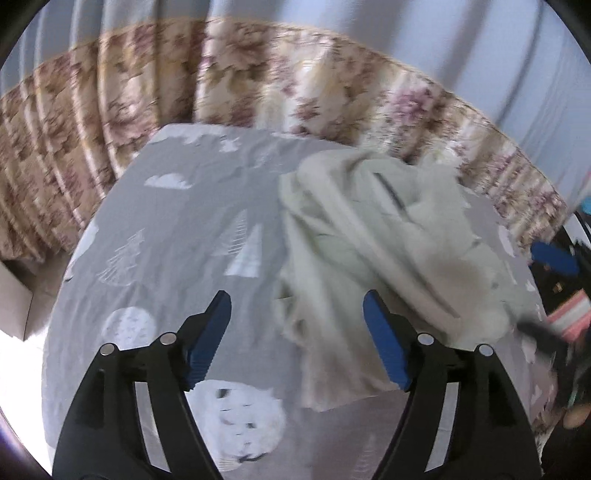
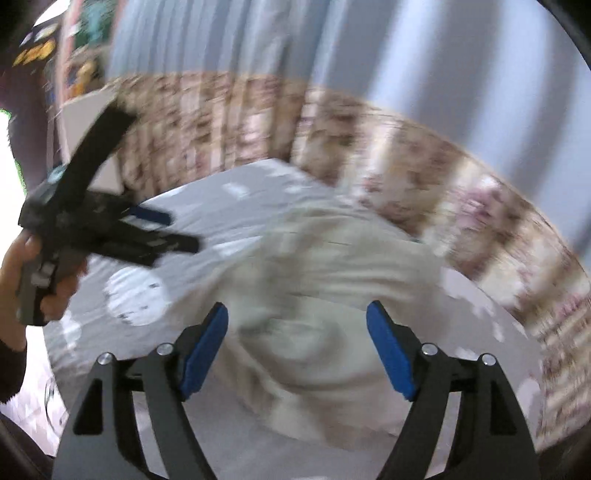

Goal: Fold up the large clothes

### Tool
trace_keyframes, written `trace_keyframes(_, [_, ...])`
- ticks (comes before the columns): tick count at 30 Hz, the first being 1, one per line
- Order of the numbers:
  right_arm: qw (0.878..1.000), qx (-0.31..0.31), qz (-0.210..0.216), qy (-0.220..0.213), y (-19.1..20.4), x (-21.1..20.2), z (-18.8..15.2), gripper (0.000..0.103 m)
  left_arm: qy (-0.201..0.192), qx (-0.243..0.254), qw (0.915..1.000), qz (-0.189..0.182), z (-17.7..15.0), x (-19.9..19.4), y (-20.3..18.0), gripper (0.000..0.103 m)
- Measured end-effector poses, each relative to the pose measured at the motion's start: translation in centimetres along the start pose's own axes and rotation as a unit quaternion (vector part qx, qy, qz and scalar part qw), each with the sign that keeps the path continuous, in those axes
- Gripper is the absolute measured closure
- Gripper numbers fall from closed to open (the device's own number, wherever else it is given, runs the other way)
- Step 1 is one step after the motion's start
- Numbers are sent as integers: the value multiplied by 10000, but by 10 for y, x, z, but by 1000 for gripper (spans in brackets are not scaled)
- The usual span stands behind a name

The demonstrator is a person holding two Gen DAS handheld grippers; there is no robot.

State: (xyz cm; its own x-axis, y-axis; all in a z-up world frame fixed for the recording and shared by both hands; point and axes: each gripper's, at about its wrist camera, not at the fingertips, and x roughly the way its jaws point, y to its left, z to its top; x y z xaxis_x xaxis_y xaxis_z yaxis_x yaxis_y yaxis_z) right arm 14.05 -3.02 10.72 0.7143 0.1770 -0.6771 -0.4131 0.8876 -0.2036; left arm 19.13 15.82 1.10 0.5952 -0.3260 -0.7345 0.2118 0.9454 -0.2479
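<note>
A pale green-white garment lies crumpled on the grey patterned sheet, on its right half. My left gripper is open and empty, held above the sheet at the garment's left edge. In the right wrist view the same garment is a blurred heap straight ahead. My right gripper is open and empty above it. The left gripper shows there at the left, held in a hand. The right gripper's blue tip shows at the right edge of the left wrist view.
A floral curtain and a pale blue drape hang behind the bed. A cardboard box stands at the left. Dark clutter and a pink striped item lie at the right edge.
</note>
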Motion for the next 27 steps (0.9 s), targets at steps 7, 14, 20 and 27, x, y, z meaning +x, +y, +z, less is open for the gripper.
trace_keyframes(7, [9775,2091,-185,194,-122,19,-51,25,68,300,9976,-628,14,6,-58,12])
trace_keyframes(14, [9501,2996,759,427,-135,71,-89,35,536,-138,9883,-1418,21,34,-75,12])
trace_keyframes(20, [9574,2579,1261,323,-99,82,-74,77,335,-84,9925,-1173,21,15,-74,8])
trace_keyframes(27, [9740,1913,1151,391,-63,84,-52,77,798,182,9937,-770,10,51,-83,25])
